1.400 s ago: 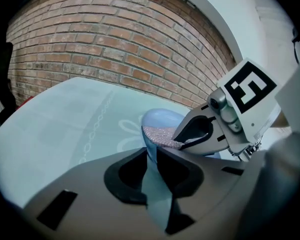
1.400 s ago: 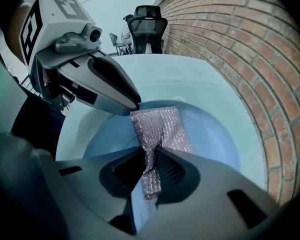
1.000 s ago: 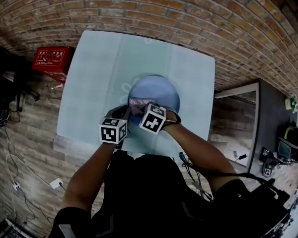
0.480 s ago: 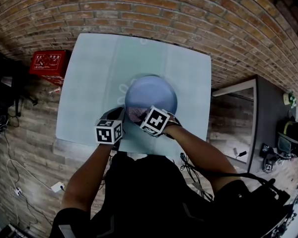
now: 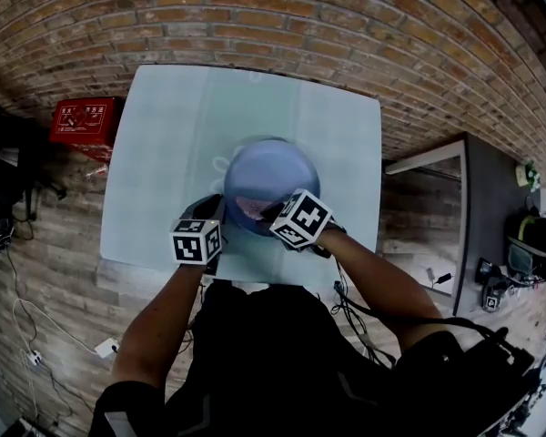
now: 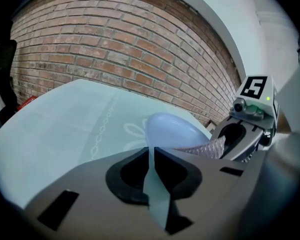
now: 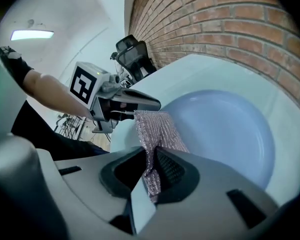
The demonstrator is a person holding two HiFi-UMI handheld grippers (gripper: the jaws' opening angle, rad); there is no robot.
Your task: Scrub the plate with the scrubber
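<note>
A pale blue plate [image 5: 275, 173] lies on the light tablecloth, toward the near side of the table. My left gripper [image 5: 218, 213] is at the plate's near-left rim; in the left gripper view [image 6: 152, 151] its jaws are closed on that thin rim. My right gripper [image 5: 271, 213] is shut on a pinkish mesh scrubber [image 7: 157, 129], which hangs from the jaws [image 7: 151, 153] onto the plate [image 7: 225, 134] by its near-left rim. The scrubber [image 5: 253, 209] lies between the two grippers. The right gripper's tip also shows beside the plate [image 6: 172, 130] in the left gripper view.
The table [image 5: 164, 144] stands against a brick wall [image 5: 282, 16]. A red box [image 5: 82, 121] sits on the floor to the left, with cables nearby. A dark cabinet [image 5: 491, 208] stands to the right. The person's arms reach in from the near edge.
My right gripper has slid right and nearer, dragging the scrubber toward the plate's near rim. The left gripper has stayed on the rim.
</note>
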